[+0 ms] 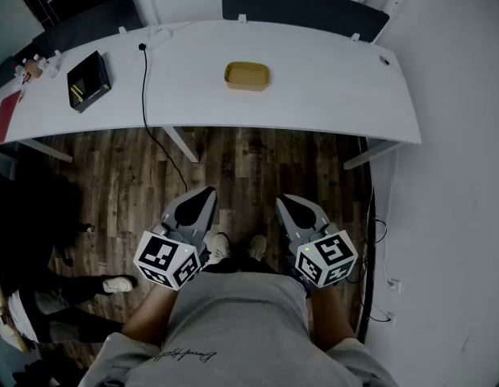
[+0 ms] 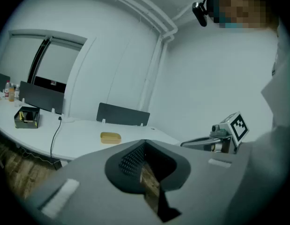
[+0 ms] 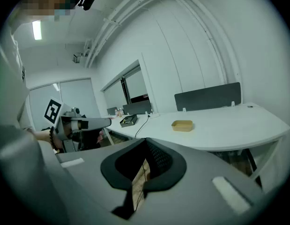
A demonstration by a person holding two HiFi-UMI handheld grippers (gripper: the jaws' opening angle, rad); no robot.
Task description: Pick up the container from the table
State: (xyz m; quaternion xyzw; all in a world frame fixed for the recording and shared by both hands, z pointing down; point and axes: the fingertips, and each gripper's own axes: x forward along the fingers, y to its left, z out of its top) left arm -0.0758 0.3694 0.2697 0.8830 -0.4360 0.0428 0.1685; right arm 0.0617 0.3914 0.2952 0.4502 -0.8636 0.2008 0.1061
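Note:
A shallow tan container sits alone near the middle of the white curved table. It also shows small and far off, as the container in the left gripper view and the container in the right gripper view. My left gripper and right gripper hang side by side close to my body, above the wooden floor and well short of the table. Both are shut with nothing between the jaws. The left gripper and right gripper point toward the table.
A black box lies on the table's left part, with a black cable running off the edge to the floor. Dark divider panels stand behind the table. Small bottles sit far left. Another person's legs are at my left.

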